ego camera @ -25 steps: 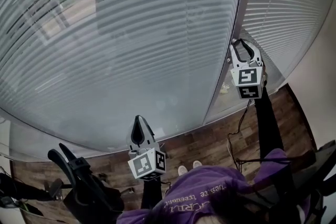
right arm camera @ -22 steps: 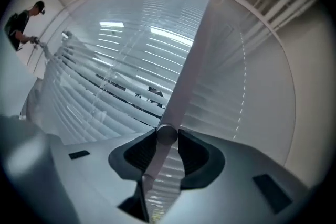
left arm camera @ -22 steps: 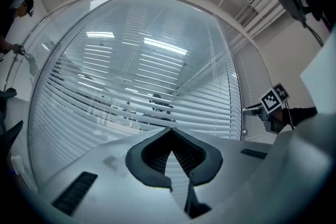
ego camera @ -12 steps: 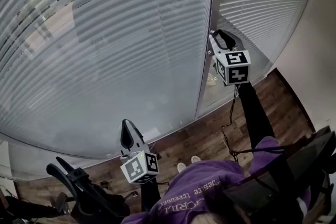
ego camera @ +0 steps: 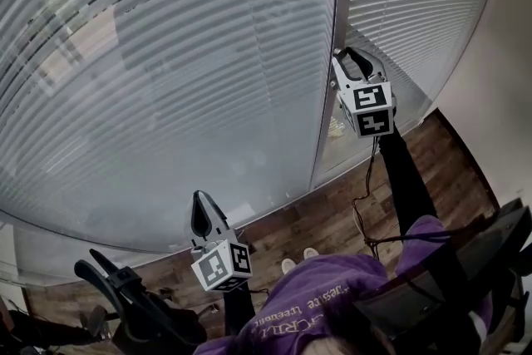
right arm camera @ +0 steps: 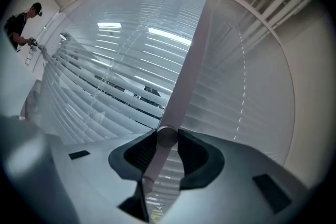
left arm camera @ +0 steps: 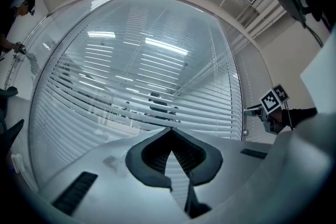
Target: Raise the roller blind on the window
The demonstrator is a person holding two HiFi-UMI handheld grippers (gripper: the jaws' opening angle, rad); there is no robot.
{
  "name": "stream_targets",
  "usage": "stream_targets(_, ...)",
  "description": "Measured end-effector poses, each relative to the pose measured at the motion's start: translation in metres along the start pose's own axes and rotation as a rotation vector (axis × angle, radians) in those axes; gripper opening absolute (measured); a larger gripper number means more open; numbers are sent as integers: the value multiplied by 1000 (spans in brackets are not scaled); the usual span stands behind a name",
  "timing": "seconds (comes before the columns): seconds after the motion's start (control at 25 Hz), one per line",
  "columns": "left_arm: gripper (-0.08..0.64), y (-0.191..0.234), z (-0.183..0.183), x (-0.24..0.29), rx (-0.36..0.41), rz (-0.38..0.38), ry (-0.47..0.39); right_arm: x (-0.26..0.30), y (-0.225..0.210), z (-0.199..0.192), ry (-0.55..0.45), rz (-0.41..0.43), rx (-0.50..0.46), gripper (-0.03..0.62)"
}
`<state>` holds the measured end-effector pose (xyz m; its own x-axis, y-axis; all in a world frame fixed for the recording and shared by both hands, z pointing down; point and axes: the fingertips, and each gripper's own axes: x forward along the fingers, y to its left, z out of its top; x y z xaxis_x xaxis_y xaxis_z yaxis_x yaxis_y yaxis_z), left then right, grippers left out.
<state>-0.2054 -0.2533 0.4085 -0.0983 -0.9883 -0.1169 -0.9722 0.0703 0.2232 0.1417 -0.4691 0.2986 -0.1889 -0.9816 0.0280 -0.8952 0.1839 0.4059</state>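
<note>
Right gripper [right arm camera: 167,132] jaws are seen clamped on a small round knob [right arm camera: 167,139] set on the window post [right arm camera: 190,55]. The left gripper [left arm camera: 170,130] is held back from the window, pressed together and empty. Behind the glass [ego camera: 399,4], the slatted blind [ego camera: 166,79] is seen fully lowered. The knob is best turned with the wrist kept in line with its axis and the grip kept firm, so that slipping is avoided.

Head view looks down; gripper views face the blind [ego camera: 208,79], seemingly near.
</note>
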Motion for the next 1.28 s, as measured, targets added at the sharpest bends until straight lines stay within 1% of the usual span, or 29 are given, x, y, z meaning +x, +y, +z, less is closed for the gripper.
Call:
stream_targets(0.24, 0, 0, 0, 3, 0, 2, 2, 1, 1, -1, 0, -27, -117, 123)
stream_targets(0.56, 0, -1, 0, 2, 0, -2, 2, 0, 1, -1, -3, -36, -155, 123)
stream_targets(0.88, 0, 0, 0, 2, -1, 3, 4, 2, 2, -1, 2, -47, -261, 123)
stream_targets(1.12, 0, -1, 0, 2, 3, 3, 5, 2, 3, -2, -1, -50, -296, 123)
stream_targets(1.28, 0, -1, 0, 1, 6, 3, 8, 3, 4, -3, -1, -54, -353, 123)
